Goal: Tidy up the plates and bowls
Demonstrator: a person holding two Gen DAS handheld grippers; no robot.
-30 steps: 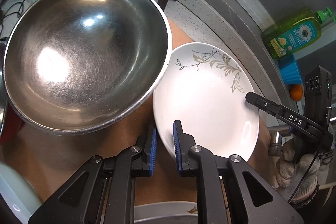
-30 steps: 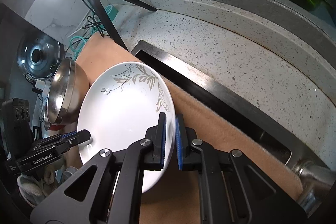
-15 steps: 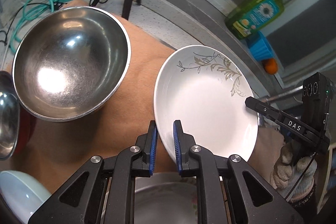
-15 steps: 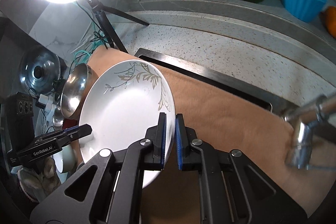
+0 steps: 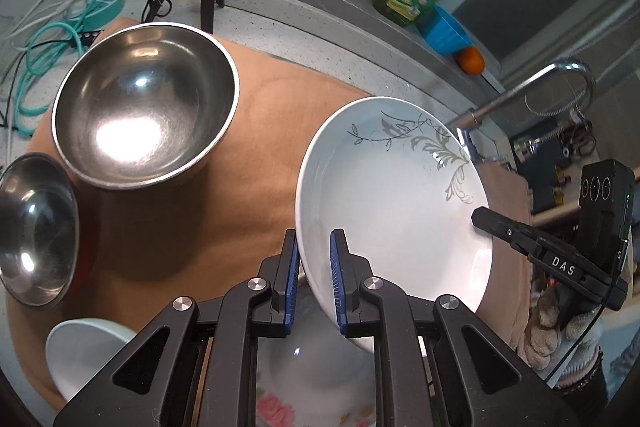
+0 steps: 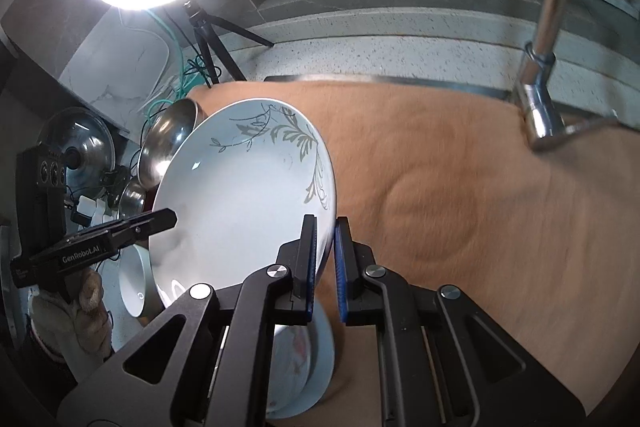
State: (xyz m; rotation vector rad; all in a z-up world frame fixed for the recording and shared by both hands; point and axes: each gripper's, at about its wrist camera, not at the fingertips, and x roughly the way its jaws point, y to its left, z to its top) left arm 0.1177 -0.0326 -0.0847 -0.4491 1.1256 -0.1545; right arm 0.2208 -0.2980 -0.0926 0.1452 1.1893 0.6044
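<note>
- Left wrist view: the left gripper [image 5: 314, 279] pinches the near rim of the white plate [image 5: 384, 203], lifted and tilted above the brown cloth [image 5: 256, 147]. The glazed plate looks stiff, slippery and breakable, so the rim is the right place to hold it. Only this view shows the large steel bowl [image 5: 144, 107] fully.
- Right wrist view: the right gripper [image 6: 325, 267] clamps the opposite rim. Only this view shows the flowered plates [image 6: 304, 359] below.

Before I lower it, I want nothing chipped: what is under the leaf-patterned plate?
Under the leaf-patterned plate lies a flower-patterned plate on the tan cloth. The left gripper covers most of it, hiding anything beneath.
</note>
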